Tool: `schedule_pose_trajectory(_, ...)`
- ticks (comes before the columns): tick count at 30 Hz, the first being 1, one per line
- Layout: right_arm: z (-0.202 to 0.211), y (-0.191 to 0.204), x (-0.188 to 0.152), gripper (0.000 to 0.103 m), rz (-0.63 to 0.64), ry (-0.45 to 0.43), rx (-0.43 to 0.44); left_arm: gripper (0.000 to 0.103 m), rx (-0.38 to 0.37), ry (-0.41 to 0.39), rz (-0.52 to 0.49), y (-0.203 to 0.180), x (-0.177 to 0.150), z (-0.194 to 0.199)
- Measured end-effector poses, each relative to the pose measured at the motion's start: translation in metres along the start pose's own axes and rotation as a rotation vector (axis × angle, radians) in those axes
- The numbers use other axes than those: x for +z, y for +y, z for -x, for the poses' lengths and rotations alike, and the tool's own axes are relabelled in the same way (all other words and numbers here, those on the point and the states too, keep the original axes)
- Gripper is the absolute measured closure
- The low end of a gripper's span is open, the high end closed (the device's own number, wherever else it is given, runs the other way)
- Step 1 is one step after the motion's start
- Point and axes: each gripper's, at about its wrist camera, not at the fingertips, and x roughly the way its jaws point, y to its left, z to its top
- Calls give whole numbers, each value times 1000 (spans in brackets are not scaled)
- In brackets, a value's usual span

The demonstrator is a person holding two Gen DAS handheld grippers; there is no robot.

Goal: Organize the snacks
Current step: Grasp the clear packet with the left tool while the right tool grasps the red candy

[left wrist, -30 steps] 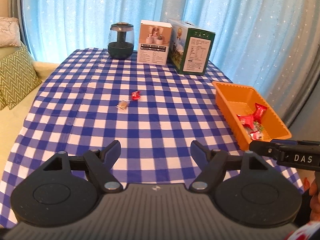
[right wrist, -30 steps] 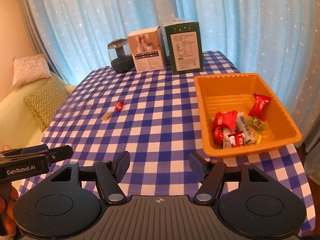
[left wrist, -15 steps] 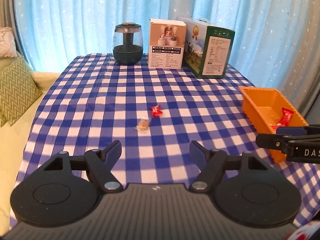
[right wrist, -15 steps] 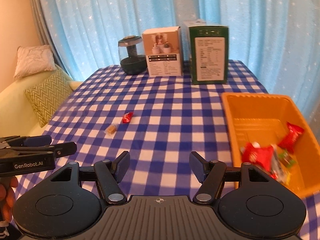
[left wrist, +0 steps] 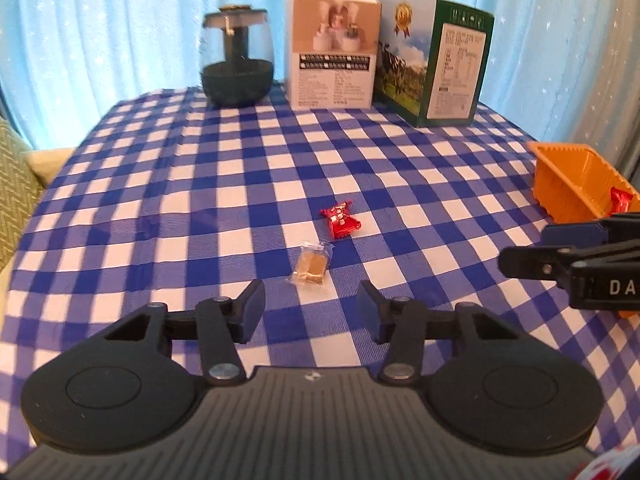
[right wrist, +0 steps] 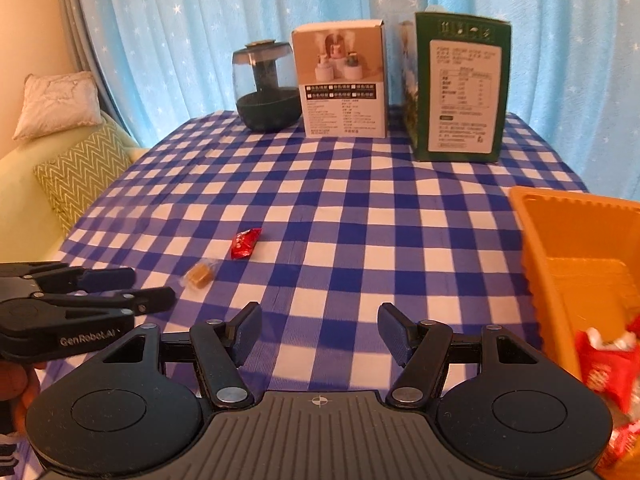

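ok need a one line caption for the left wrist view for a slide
Left gripper, open and empty, closing in on a tan candy beside a red candy on the checked tablecloth.

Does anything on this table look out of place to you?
Yes: two wrapped sweets lie loose on the checked cloth, a red candy and a small tan candy beside it, while the other snacks sit in the orange tray at the right. Nothing looks spilled or damaged.
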Motion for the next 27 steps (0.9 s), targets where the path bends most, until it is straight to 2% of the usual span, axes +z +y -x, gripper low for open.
schedule_pose_trajectory(6,-26,-3,7,38,-17,-6,10,64,5,9,-14,2,7,-30)
schedule_pose_trajectory(10,-37,-2,8,38,-19,-3,14,65,-14,13,-26,4,11,-44)
schedule_pose_trajectory(13,-44,0,8,38,-16,4,13,71,-27,21,-22,6,12,-53)
schedule_pose_trajectory(16,-49,2,8,38,-17,7,18,83,-18,20,-33,6,13,-54)
schedule_pose_trajectory(20,-57,10,12,38,-11,6,31,84,-1,33,8,15,15,-49)
schedule_pose_trajectory(24,-68,26,19,39,13,-8,68,84,40,2,33,28,21,-39)
schedule_pose_trajectory(27,-79,38,24,44,23,-19,95,84,62,-9,68,40,23,-35)
